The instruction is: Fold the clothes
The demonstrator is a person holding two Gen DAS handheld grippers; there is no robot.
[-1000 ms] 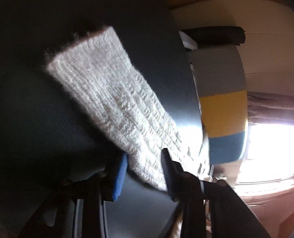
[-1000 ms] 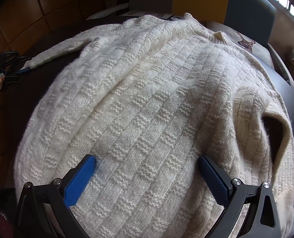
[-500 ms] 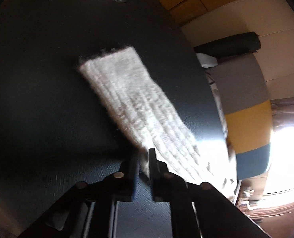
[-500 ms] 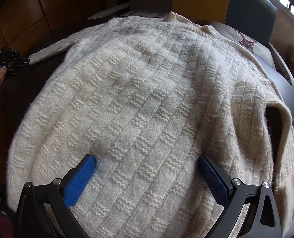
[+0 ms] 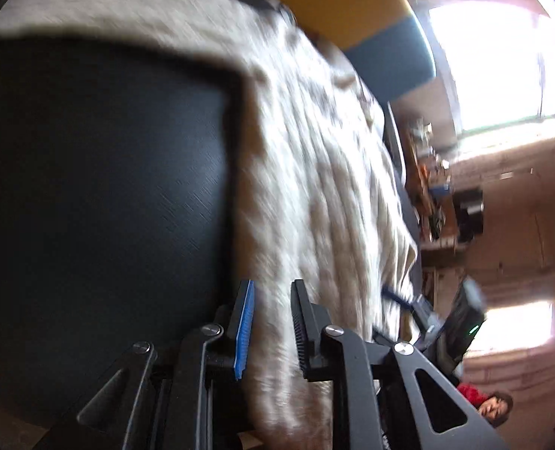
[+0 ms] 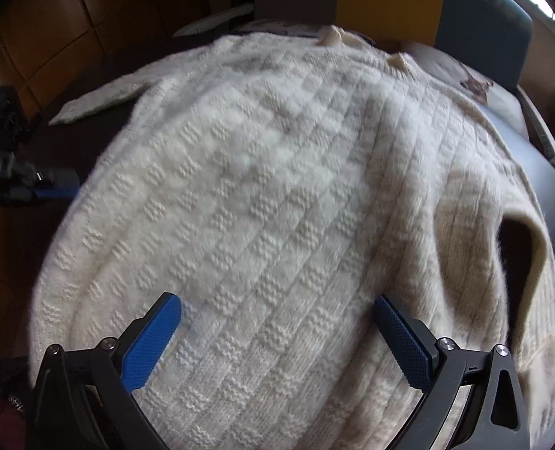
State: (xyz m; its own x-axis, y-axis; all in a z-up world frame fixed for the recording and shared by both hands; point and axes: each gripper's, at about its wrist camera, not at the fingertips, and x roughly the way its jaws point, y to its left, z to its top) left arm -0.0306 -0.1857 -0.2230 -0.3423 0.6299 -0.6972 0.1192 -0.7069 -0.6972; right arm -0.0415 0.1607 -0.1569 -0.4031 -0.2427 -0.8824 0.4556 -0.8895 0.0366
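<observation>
A cream knit sweater [image 6: 277,168] lies spread on a dark table [image 5: 90,168]. Its left sleeve [image 6: 101,101] stretches out flat at the far left. A fold with a dark opening [image 6: 517,251] sits on its right side. My right gripper [image 6: 277,303] hovers wide open over the lower body of the sweater, with nothing between its fingers. My left gripper [image 5: 271,285] is at the sweater's [image 5: 314,168] left side edge, its fingers close together with the knit filling the gap. The right wrist view shows that left gripper [image 6: 52,183] beside the same edge. The left wrist view is blurred.
A chair with grey, yellow and blue panels [image 6: 389,0] stands behind the table's far edge. Bright windows [image 5: 502,56] and cluttered shelves [image 5: 427,187] are off to the right. A person in red [image 5: 479,397] is low in the left wrist view.
My left gripper was shut on the sleeve, has left it lying flat, and has swung to the sweater's side edge. The right gripper has stayed open over the sweater.
</observation>
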